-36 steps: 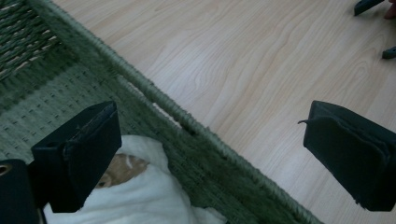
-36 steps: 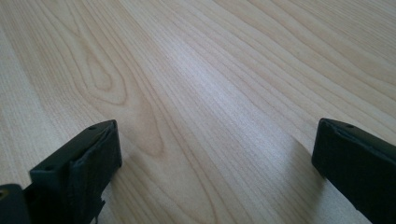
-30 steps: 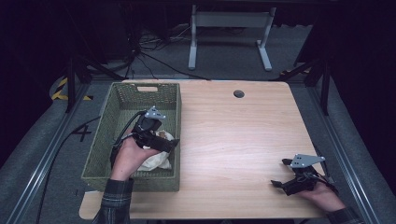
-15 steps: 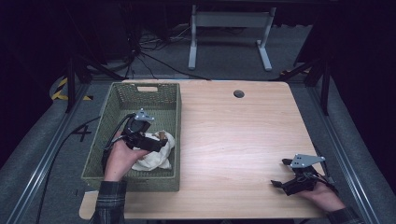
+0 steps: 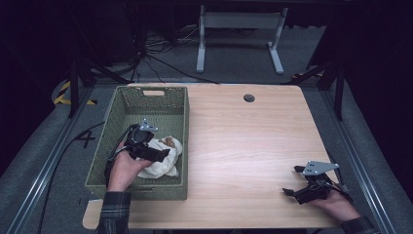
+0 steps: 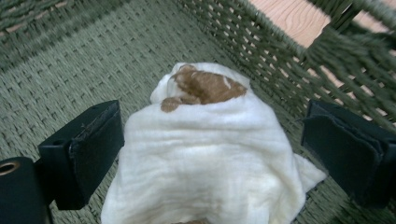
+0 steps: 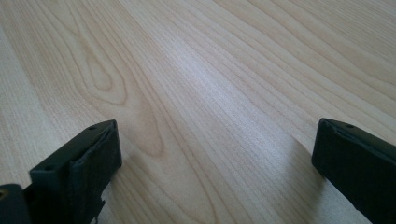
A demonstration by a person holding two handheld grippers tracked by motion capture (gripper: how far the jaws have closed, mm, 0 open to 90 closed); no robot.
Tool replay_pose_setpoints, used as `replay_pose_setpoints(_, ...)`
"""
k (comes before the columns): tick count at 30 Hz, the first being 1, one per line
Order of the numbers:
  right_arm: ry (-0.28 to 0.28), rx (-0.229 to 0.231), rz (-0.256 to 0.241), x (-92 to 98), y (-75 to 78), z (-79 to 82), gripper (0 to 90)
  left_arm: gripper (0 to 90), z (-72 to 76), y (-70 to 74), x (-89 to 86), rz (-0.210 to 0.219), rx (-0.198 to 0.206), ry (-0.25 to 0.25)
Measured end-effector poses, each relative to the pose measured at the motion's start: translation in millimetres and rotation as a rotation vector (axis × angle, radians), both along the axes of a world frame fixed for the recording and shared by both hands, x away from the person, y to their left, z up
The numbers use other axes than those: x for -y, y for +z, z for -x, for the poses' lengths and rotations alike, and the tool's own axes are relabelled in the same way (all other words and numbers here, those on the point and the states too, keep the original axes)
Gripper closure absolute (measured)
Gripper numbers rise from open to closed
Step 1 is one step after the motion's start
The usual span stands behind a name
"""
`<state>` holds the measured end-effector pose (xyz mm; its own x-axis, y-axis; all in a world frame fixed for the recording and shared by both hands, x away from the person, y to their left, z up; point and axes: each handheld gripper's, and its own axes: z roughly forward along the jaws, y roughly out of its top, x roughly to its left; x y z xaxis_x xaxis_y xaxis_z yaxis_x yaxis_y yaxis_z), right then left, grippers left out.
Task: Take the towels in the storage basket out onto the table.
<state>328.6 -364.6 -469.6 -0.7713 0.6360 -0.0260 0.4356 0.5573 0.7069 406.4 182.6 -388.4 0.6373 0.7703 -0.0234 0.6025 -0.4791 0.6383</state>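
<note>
A crumpled white cloth [image 5: 169,155] with a brown patch [image 6: 205,86] lies in the near right part of a green woven basket [image 5: 151,89]. My left gripper [image 5: 164,153] is down inside the basket, held by a hand in a plaid sleeve. In the left gripper view it [image 6: 212,137] is open, and the cloth [image 6: 210,158] bulges between the jaws, apart from both pads. My right gripper [image 5: 291,180] rests open low over the wooden table [image 5: 243,141] near its front right corner, with bare wood [image 7: 210,70] between its jaws [image 7: 215,149].
The basket stands on the table's left side, its right wall [image 6: 289,51] close to the left gripper's right jaw. A round cable hole [image 5: 249,98] sits at the table's far edge. Grey floor, cables and a metal stand [image 5: 238,34] lie beyond the table.
My left gripper has drawn back a little toward the basket's near left, so more of the cloth shows. The right gripper has not moved.
</note>
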Motion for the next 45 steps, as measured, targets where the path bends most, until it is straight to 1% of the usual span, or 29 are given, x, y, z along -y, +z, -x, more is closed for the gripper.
replay_pose_setpoints(1, 0.0, 0.0, 0.0, 0.0, 0.0, 0.0, 1.6, 6.8, 0.0, -2.6, -1.1, 0.002, -0.004, 0.01)
replay_pose_setpoints(5, 0.0, 0.0, 0.0, 0.0, 0.0, 0.0, 1.7, 7.3, 0.3, -6.6, -3.1, -0.001, -0.005, 0.021)
replay_pose_setpoints(7, 0.0, 0.0, 0.0, 0.0, 0.0, 0.0, 1.6, 7.9, 0.3, -10.0, -3.5, -0.001, -0.011, 0.028)
replay_pose_setpoints(8, 0.0, 0.0, 0.0, 0.0, 0.0, 0.0, 1.6, 7.9, -0.1, -11.9, -3.6, -0.007, -0.018, 0.03)
replay_pose_setpoints(10, 0.0, 0.0, 0.0, 0.0, 0.0, 0.0, 1.6, 7.9, -1.9, -15.3, -2.4, -0.035, -0.028, 0.034)
replay_pose_setpoints(14, 0.0, 0.0, 0.0, 0.0, 0.0, 0.0, 1.6, 7.9, -5.1, -18.9, -1.1, -0.04, -0.054, 0.039)
replay_pose_setpoints(16, 0.0, 0.0, 0.0, 0.0, 0.0, 0.1, 1.6, 8.0, -6.5, -21.7, -0.5, -0.034, -0.081, 0.035)
replay_pose_setpoints(21, 0.0, 0.001, 0.0, 0.0, 0.0, 0.1, 1.7, 9.4, -11.0, -28.7, 4.7, -0.085, -0.136, 0.027)
replay_pose_setpoints(22, 0.0, 0.001, 0.0, 0.0, -0.1, 0.2, 1.6, 10.0, -11.3, -29.9, 5.3, -0.09, -0.147, 0.023)
replay_pose_setpoints(23, -0.001, 0.0, 0.001, -0.1, 0.0, 0.3, 1.6, 10.8, -11.3, -29.9, 5.3, -0.09, -0.147, 0.023)
replay_pose_setpoints(24, 0.0, 0.001, 0.0, 0.0, -0.1, 0.2, 1.7, 11.5, -11.8, -32.7, 7.0, -0.108, -0.168, 0.021)
replay_pose_setpoints(30, 0.0, 0.001, 0.001, -0.1, 0.0, 0.3, 1.6, 13.3, -12.8, -38.5, 12.8, -0.16, -0.212, 0.0)
replay_pose_setpoints(33, 0.0, 0.0, 0.001, -0.1, 0.0, 0.4, 1.6, 13.8, -13.4, -40.8, 14.0, -0.171, -0.221, 0.0)
replay_pose_setpoints(34, 0.001, 0.001, 0.001, -0.1, 0.0, 0.3, 1.7, 14.2, -13.9, -41.7, 14.1, -0.168, -0.234, 0.001)
replay_pose_setpoints(35, 0.001, -0.001, 0.001, -0.1, 0.0, 0.4, 1.7, 14.8, -14.0, -42.3, 14.2, -0.17, -0.238, 0.005)
replay_pose_setpoints(36, 0.0, 0.0, 0.001, -0.1, 0.0, 0.4, 1.6, 15.3, -14.0, -43.4, 14.5, -0.178, -0.243, 0.005)
replay_pose_setpoints(41, 0.001, -0.001, 0.0, -0.2, 0.0, 0.5, 1.7, 16.0, -13.7, -46.6, 15.9, -0.187, -0.254, 0.01)
replay_pose_setpoints(45, 0.002, 0.001, 0.001, -0.1, 0.0, 0.4, 1.7, 19.3, -12.7, -46.9, 17.5, -0.209, -0.252, 0.011)
